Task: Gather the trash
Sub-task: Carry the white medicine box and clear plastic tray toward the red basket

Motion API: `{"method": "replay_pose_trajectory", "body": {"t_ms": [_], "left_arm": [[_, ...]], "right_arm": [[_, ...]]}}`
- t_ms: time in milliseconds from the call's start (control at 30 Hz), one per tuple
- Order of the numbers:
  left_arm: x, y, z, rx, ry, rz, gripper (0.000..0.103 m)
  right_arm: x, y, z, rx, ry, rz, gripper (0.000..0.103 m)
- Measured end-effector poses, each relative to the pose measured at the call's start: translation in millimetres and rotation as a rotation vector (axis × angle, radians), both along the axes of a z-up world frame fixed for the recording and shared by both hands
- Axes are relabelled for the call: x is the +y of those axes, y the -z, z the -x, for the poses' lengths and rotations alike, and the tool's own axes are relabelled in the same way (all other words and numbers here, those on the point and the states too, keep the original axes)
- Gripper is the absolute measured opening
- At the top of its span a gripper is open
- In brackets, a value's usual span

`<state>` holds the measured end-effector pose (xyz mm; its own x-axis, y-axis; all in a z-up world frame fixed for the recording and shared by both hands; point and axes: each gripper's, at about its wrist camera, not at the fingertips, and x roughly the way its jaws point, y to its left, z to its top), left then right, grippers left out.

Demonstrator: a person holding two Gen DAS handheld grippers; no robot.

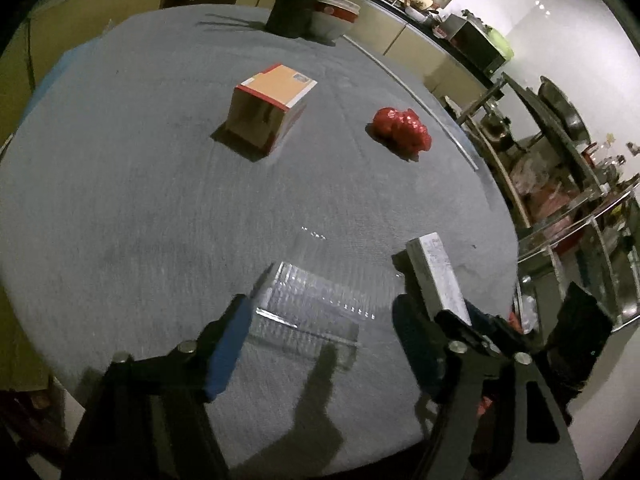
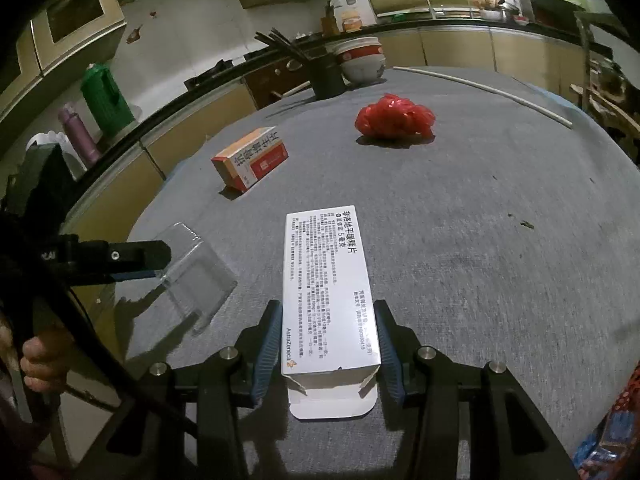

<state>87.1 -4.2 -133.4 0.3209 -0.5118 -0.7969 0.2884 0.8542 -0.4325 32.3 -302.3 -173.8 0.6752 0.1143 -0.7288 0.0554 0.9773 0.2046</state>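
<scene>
A grey cloth-covered table (image 2: 500,208) sits mid-kitchen. At its far edge a black holder (image 2: 326,72) of chopsticks touches a stack of white and red bowls (image 2: 362,60). Beyond the table's left side, a green jug (image 2: 106,98) stands beside a purple flask (image 2: 78,134). A microwave (image 1: 478,46) sits past the table's right side.

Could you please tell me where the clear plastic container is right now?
The clear plastic container lies on the grey table, between the open left tongs and left of the white box gripped in the right tongs.
</scene>
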Motion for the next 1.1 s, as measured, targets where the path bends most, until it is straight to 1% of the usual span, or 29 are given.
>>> {"method": "replay_pose_trajectory", "body": {"t_ms": [67, 133, 233, 333, 400, 467, 533, 633, 700, 767, 833, 933, 1000, 1033, 1067, 1100], "left_arm": [[3, -4, -2, -0.017, -0.009, -0.012, 0.064], [6, -6, -9, -0.031, -0.015, -0.043, 0.064], [13, -6, -23, -0.006, -0.005, -0.054, 0.064], [18, -12, -33, -0.042, -0.028, -0.110, 0.064], [23, -14, -37, -0.030, -0.053, -0.099, 0.063], [24, -17, -31, -0.015, -0.062, -0.074, 0.063], [19, -22, -19, -0.005, -0.040, -0.049, 0.063], [4, -19, 0, 0.060, -0.002, 0.002, 0.065], [-8, -14, 8, 0.072, 0.006, 0.001, 0.065], [-19, -7, 12, 0.065, 0.006, -0.024, 0.065], [-28, -3, 11, 0.062, 0.006, -0.026, 0.065], [-37, -1, 7, 0.015, -0.015, -0.043, 0.065], [-40, -1, 3, -0.009, -0.022, -0.046, 0.055], [-41, 1, 1, -0.012, -0.019, -0.057, 0.043], [-43, 4, -2, -0.006, -0.015, -0.068, 0.027], [-46, 7, -4, 0.006, -0.008, -0.071, 0.018]], "right_arm": [[0, -1, 1, 0.002, 0.001, -0.005, 0.048], [-1, -1, 3, 0.002, 0.001, -0.015, 0.048], [-3, 0, 9, -0.002, 0.001, -0.032, 0.048], [-4, -1, 14, -0.005, 0.002, -0.039, 0.048], [-4, -1, 15, -0.008, 0.003, -0.042, 0.048], [-4, -1, 15, -0.009, 0.006, -0.043, 0.048], [-4, -1, 15, -0.010, 0.005, -0.043, 0.048], [-4, -1, 15, -0.014, 0.006, -0.049, 0.048], [-4, -1, 15, -0.016, 0.007, -0.051, 0.048], [-5, -1, 16, -0.017, 0.008, -0.052, 0.048], [-5, -1, 16, -0.018, 0.008, -0.055, 0.048], [-5, -1, 17, -0.021, 0.009, -0.054, 0.048], [-5, -1, 19, -0.029, 0.015, -0.054, 0.048], [-4, -1, 20, -0.036, 0.020, -0.052, 0.048], [-4, -1, 22, -0.041, 0.022, -0.048, 0.048], [-3, -1, 24, -0.047, 0.024, -0.040, 0.048]]}}
